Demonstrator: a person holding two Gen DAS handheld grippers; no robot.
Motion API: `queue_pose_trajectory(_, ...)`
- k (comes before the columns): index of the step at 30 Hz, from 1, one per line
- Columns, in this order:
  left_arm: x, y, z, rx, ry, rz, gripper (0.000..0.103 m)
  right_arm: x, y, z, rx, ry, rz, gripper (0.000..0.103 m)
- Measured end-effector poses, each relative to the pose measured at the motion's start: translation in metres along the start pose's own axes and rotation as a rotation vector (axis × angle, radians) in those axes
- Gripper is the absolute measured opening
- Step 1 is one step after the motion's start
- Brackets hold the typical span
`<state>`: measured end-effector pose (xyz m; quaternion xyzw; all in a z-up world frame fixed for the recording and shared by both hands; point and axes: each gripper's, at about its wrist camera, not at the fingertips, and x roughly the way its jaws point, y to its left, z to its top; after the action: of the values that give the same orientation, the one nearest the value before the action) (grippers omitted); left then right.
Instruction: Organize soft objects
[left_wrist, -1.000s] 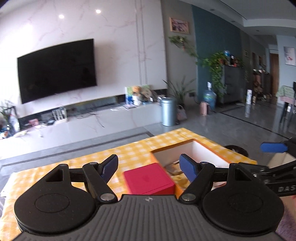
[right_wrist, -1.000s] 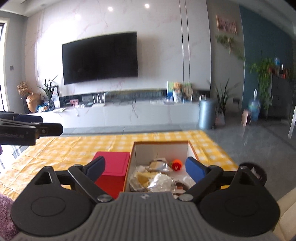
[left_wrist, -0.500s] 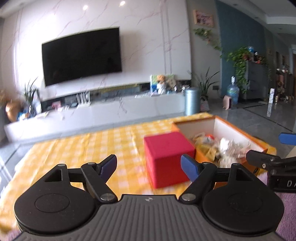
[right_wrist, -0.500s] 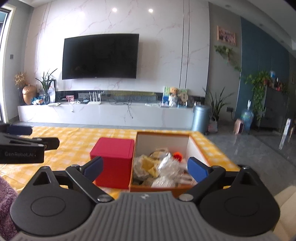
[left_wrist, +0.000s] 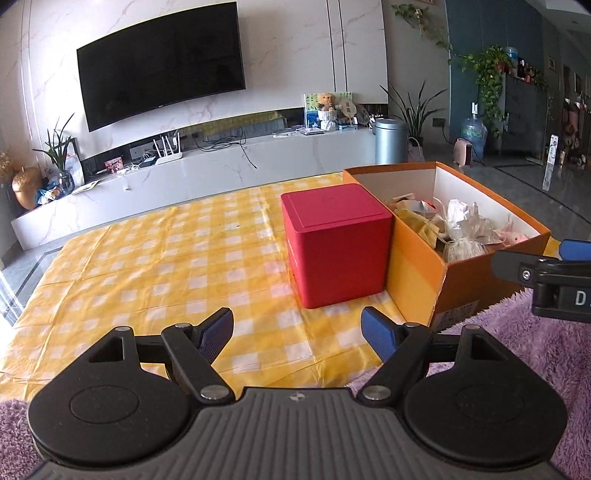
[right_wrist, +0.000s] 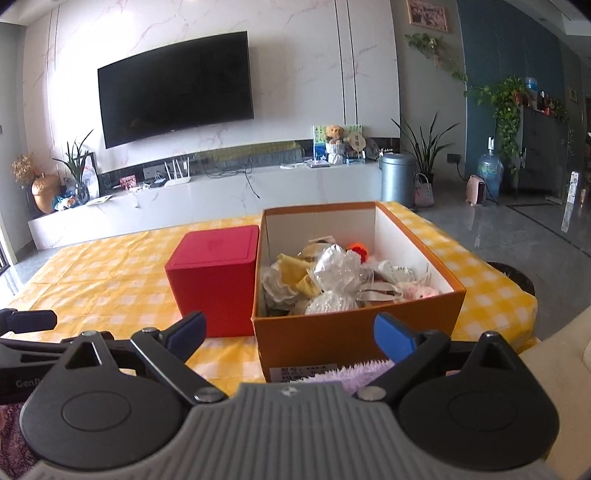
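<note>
- The left claw (left_wrist: 297, 332) hangs released and empty over the near edge of the table (left_wrist: 147, 266), lined up roughly with the red box (left_wrist: 334, 243), which likely serves as a second container.
- The right claw (right_wrist: 290, 332) is also spread and grasps nothing; it faces the orange box (right_wrist: 354, 317), suited to reaching in from the open top.
- The soft objects (right_wrist: 332, 277), bagged and loose, lie heaped inside the orange box, so nothing looks sorted yet.
- The red box stands closed, just beside the orange box's left wall; whether they touch I cannot tell.
- A purple fuzzy fabric (left_wrist: 524, 343) lies at the table's near edge, against the orange box.
</note>
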<state>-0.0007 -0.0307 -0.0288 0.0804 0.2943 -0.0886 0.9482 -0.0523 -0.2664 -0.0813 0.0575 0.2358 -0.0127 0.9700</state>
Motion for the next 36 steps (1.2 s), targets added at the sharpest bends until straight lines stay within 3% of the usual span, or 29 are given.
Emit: queue_pose_trajectory(36,-0.002,-0.0029,0.0002,-0.001,0.016,0.008,0.092,-0.0034,0.0005,-0.0022,-0.007,-0.019,-0.016,0.096)
